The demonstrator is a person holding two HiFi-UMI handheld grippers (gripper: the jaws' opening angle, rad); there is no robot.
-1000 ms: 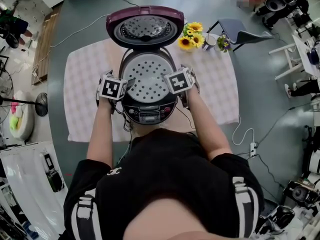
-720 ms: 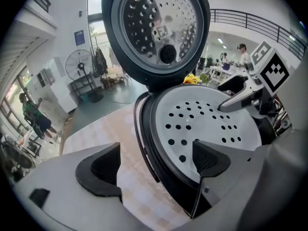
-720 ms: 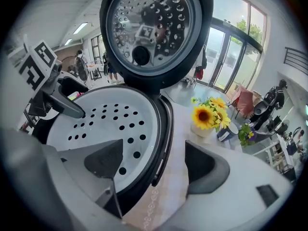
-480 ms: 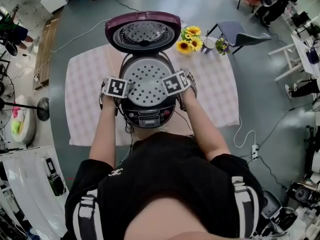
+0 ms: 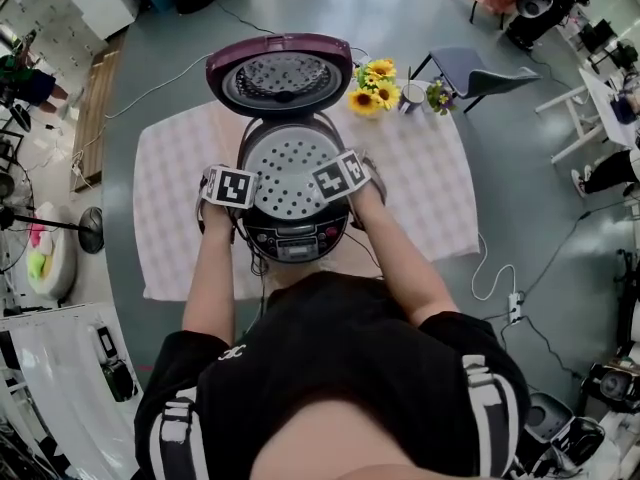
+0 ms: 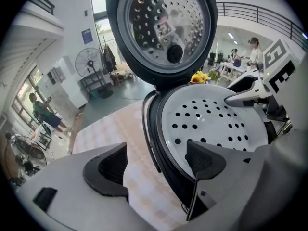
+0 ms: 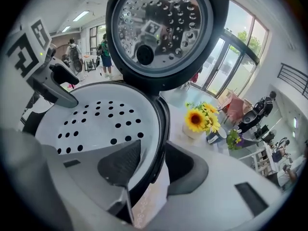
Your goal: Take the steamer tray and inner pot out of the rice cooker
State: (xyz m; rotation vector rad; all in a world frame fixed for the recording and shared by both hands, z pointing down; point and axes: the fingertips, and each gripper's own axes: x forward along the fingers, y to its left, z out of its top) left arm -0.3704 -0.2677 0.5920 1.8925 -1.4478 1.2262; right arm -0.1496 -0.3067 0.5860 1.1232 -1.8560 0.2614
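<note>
Two grippers bracket the open rice cooker [image 5: 297, 236] on the checked tablecloth [image 5: 165, 198]. Left gripper [image 6: 159, 163]: jaws wide, just been closing, straddling the cooker's left rim without pressing. Perforated steamer tray [image 5: 290, 158]: seated in the cooker, between both grippers. Right gripper [image 7: 151, 170]: jaws narrow, just been closing, astride the right rim. Sunflowers [image 5: 376, 86] stand beyond.
</note>
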